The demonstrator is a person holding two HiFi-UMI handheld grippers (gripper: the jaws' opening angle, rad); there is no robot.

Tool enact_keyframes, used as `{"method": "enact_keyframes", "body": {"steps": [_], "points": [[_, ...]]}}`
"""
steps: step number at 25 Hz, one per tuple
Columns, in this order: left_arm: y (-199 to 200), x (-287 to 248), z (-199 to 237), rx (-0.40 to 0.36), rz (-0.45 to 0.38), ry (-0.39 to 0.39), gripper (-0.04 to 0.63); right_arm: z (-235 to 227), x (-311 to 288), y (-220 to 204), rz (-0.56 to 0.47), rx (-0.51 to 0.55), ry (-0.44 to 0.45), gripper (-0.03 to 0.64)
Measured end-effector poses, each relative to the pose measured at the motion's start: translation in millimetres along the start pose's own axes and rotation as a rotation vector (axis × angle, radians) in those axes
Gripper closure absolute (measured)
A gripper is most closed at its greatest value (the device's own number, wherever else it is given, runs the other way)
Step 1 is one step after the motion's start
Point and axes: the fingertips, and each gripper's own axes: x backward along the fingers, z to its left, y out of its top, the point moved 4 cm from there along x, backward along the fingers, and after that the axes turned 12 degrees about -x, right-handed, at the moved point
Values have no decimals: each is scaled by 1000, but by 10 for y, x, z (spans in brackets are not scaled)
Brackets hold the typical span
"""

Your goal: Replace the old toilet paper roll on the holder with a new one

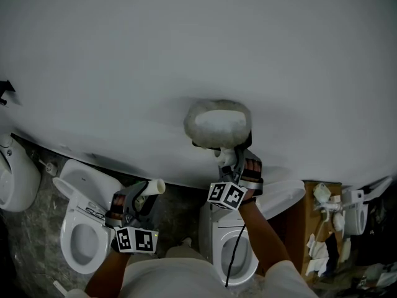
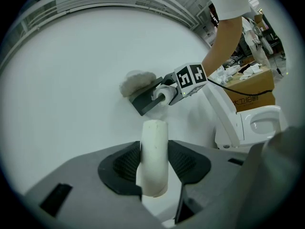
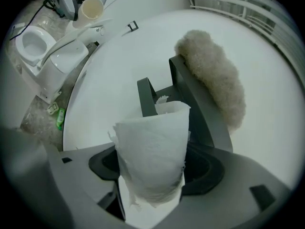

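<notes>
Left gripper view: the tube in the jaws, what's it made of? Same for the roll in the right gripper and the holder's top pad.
Tube: smooth, matte, off-white, hollow; cardboard or plastic, can't tell which. Roll: soft tissue paper, with ragged torn edges. Pad: fluffy pale pile, likely fleece or faux fur.

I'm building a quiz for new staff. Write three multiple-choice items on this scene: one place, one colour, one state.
1. Where is the paper roll? A. in a basket B. between the right gripper's jaws C. on a shelf
2. What colour is the wall holder? A. red B. yellow C. dark grey
3. The left gripper is: A. shut on a bare tube B. open and empty C. shut on a brush
Answers: B, jaws press the roll; C, its arms are dark grey; A, pads press the tube.
</notes>
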Motion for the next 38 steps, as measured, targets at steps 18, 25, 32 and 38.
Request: {"method": "enact_keyframes", "body": {"steps": [18,25,32,38], "points": [[-7,50,-2,5,8,6,411,94,27,189,-23,26,-1,287],[-18,106,41,11,12,20,411,131,26,255,-27,23,9,287],[-31,151,70,16,9,33,411,195,35,363,-43,36,19,287],[-47,186,73,19,13,39,411,267,23,520,-64,39,30,287]]}}
